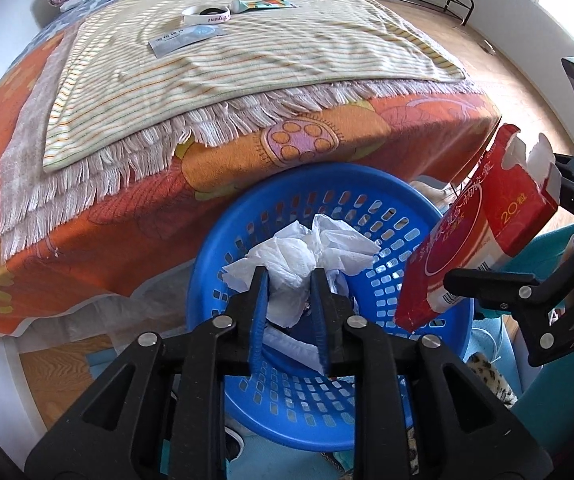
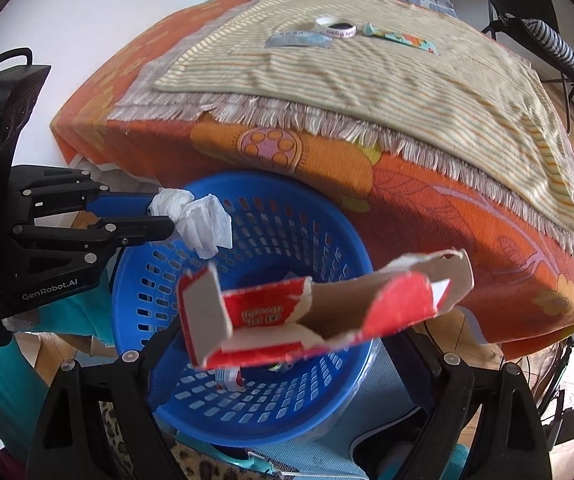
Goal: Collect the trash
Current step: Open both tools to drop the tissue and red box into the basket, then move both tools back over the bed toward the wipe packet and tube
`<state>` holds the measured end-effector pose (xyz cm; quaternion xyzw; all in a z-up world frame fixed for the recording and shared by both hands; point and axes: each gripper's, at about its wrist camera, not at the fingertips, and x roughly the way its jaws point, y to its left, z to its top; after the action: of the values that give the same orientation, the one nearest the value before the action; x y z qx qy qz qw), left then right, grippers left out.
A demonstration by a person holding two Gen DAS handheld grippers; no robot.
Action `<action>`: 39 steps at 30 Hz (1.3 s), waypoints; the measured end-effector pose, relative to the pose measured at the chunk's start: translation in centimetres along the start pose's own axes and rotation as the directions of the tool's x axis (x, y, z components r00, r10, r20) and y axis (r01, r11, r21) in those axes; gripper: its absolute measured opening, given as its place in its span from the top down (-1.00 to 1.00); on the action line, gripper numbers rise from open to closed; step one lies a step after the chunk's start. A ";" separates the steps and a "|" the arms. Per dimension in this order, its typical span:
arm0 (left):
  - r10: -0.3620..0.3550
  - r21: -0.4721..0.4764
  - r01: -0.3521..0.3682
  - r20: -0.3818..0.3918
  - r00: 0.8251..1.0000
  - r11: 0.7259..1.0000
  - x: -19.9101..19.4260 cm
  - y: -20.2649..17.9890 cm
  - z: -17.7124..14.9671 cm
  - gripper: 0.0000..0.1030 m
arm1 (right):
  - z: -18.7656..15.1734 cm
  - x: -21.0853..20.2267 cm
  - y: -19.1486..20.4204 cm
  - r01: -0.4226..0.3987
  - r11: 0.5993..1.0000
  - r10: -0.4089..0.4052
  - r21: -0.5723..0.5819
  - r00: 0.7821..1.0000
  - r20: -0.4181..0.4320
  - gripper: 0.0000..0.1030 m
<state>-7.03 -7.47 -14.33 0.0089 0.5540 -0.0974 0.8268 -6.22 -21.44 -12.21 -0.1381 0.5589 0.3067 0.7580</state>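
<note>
A blue perforated basket (image 1: 371, 184) (image 2: 339, 240) stands on the floor against the bed's front edge. My left gripper (image 1: 290, 280) (image 2: 163, 216) is shut on a crumpled white tissue (image 1: 307, 252) (image 2: 203, 220) and holds it over the basket's rim. My right gripper (image 2: 287, 344) (image 1: 499, 272) is shut on a torn red and white cardboard box (image 2: 327, 312) (image 1: 483, 224), held above the basket's right side. On the striped blanket lie a silver sachet (image 1: 187, 38) (image 2: 299, 40), a white ring-shaped band (image 1: 207, 14) (image 2: 335, 27) and a colourful wrapper (image 1: 267, 4) (image 2: 403, 38).
The bed has an orange flowered cover (image 1: 87, 232) (image 2: 447, 200) and a fringed striped blanket (image 1: 247, 60) (image 2: 367, 72). Some trash lies in the basket bottom (image 2: 231, 380). Teal and leopard-print cloth (image 1: 491, 376) lies by the basket. Black chair frames (image 2: 543, 20) stand on the wooden floor beyond.
</note>
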 end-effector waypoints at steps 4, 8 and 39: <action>0.001 -0.004 -0.001 0.007 1.000 1.000 0.0 -0.1 -0.1 -0.05 | 0.0 0.2 -0.1 0.002 1.000 -0.002 0.002 1.000 -0.007 -0.76; 0.002 0.003 -0.002 -0.004 1.000 1.000 0.3 -0.2 -0.1 -0.06 | -0.1 0.4 -0.3 0.002 1.000 -0.002 0.010 1.000 -0.017 -0.76; 0.001 -0.062 0.004 0.082 0.997 0.998 -2.6 3.6 7.2 -0.21 | 4.0 -2.9 -2.7 0.035 0.998 -0.044 0.060 0.986 0.159 -0.95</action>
<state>-0.75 -4.42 -9.47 -0.0212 0.5224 -0.0808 0.8486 -2.07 -22.27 -8.53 -0.1025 0.5018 0.2856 0.8100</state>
